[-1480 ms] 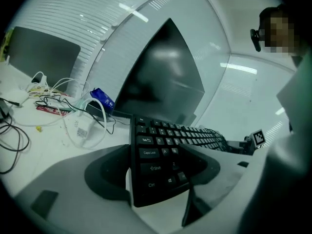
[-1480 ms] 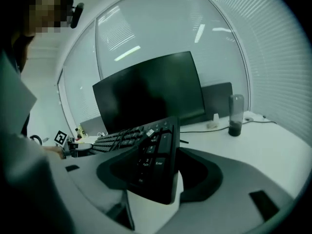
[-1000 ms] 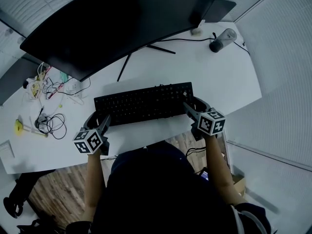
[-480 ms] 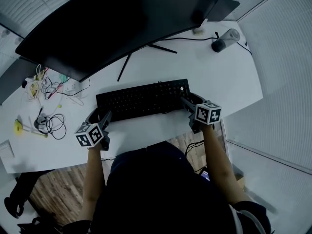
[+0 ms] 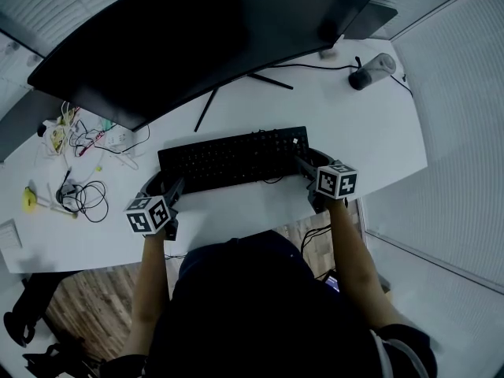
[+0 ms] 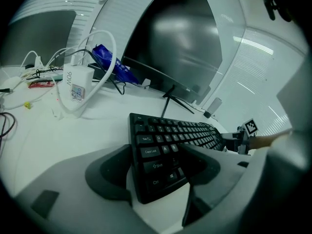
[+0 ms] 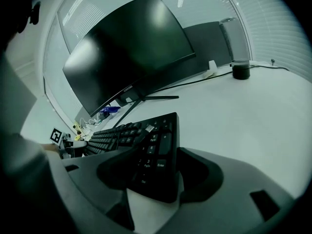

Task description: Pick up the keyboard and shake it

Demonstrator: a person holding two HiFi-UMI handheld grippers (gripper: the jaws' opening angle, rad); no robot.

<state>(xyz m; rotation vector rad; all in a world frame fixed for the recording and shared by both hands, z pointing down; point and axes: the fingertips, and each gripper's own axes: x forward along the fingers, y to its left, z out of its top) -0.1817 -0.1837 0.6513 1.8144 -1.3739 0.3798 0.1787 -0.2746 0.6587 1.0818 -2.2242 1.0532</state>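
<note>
Keyboard (image 5: 232, 160): low over white desk (image 5: 378, 124), before monitor (image 5: 197, 38); lifted or not, can't tell.
L gripper (image 5: 164, 186): jaws pinch its left end.
R gripper (image 5: 313, 164): pinches right end; two-end hold prob. steadies the shake.

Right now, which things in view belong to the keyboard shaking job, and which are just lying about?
In the job: keyboard, left claw, right claw, both shut on its ends.
Lying about: monitor, cable tangle, white charger, grey cylinder.
</note>
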